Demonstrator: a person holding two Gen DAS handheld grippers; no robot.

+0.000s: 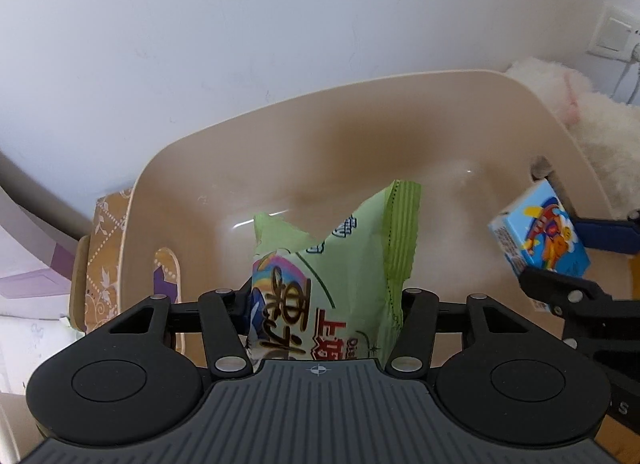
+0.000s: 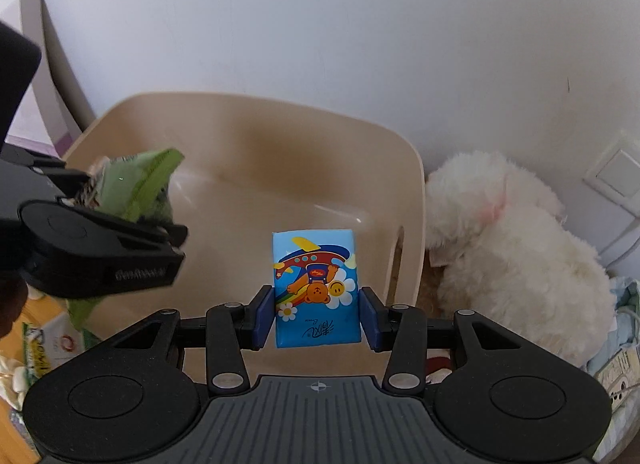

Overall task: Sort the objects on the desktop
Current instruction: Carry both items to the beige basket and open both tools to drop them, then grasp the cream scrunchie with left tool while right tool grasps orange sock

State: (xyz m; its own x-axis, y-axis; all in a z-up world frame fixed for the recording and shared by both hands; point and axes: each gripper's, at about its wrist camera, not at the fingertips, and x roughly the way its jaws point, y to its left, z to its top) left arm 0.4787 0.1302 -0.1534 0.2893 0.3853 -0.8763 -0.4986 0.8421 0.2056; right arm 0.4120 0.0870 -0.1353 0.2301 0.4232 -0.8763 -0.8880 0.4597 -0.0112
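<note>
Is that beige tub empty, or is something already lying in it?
Empty, as far as shown: the tub's visible floor is bare; the green snack bag and blue packet hang above it.

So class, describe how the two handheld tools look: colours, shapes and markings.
Both tools are matt black, with angular linkage arms joined by silver rivets, two round discs and a ribbed grey plate bearing a small crosshair mark. The right tool has blue pads. The left tool shows embossed lettering on its side in the right view.

Soft, even daylight; glare streaks inside the beige bin (image 1: 360, 136); fisheye bending and dark corners.
</note>
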